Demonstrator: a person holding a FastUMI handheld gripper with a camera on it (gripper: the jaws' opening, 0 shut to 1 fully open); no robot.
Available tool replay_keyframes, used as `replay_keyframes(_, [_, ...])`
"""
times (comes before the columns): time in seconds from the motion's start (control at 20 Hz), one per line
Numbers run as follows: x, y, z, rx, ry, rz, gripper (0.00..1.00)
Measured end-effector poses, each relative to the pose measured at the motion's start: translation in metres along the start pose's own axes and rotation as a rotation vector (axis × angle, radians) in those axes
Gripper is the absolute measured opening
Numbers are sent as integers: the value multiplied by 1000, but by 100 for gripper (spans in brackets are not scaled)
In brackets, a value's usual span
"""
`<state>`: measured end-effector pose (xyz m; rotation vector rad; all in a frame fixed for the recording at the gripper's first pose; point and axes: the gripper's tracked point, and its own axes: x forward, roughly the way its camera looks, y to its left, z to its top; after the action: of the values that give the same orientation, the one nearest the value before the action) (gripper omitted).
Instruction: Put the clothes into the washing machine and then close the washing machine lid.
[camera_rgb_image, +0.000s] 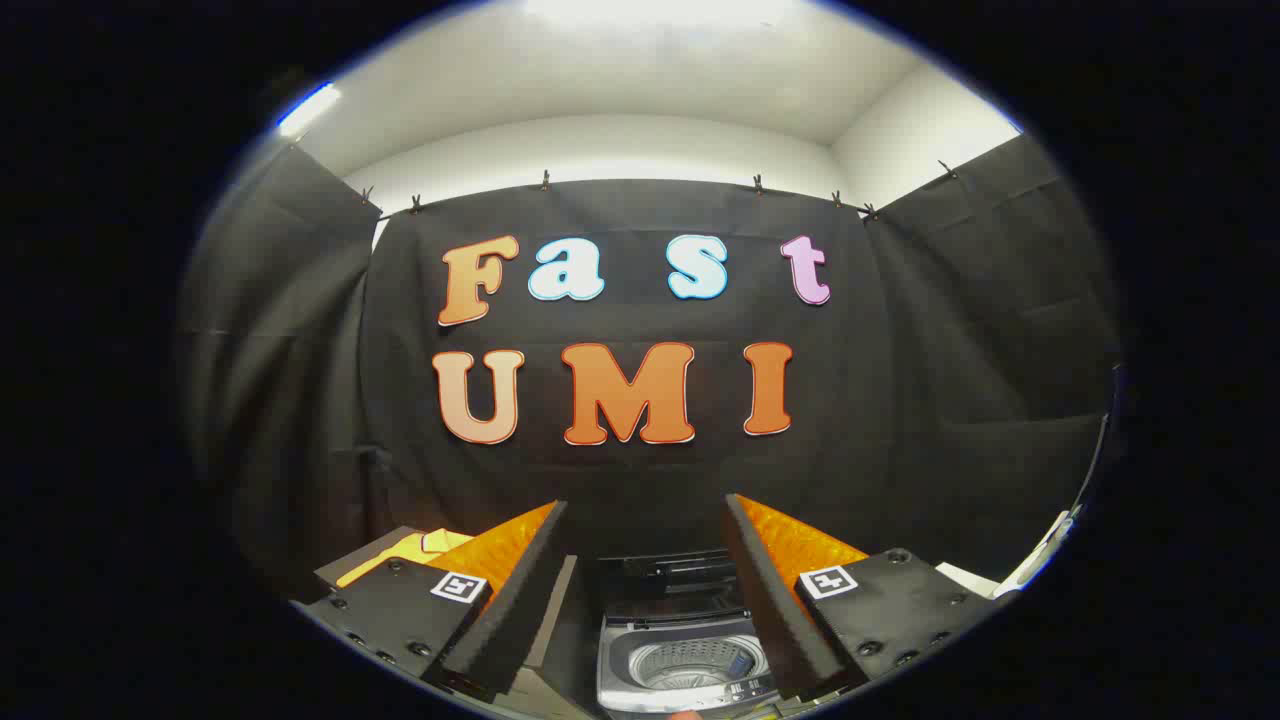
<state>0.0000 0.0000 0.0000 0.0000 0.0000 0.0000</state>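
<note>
A small top-loading washing machine (685, 655) stands low between my fingers, its lid (672, 578) raised at the back and its grey drum (690, 665) showing empty. A yellow garment (415, 548) lies on a flat surface to the left, just beyond my left finger. My gripper (645, 530) is open, held well above the machine, with nothing between its fingers.
The black cloth wall of the booth stands close behind the machine. A grey tabletop (365, 560) carries the garment at the left. A white object (1040, 560) with a cable sits at the far right.
</note>
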Motion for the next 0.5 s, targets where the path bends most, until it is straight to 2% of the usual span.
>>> replay_keyframes(0.5, [0, -7, 6, 10, 0, -9, 98])
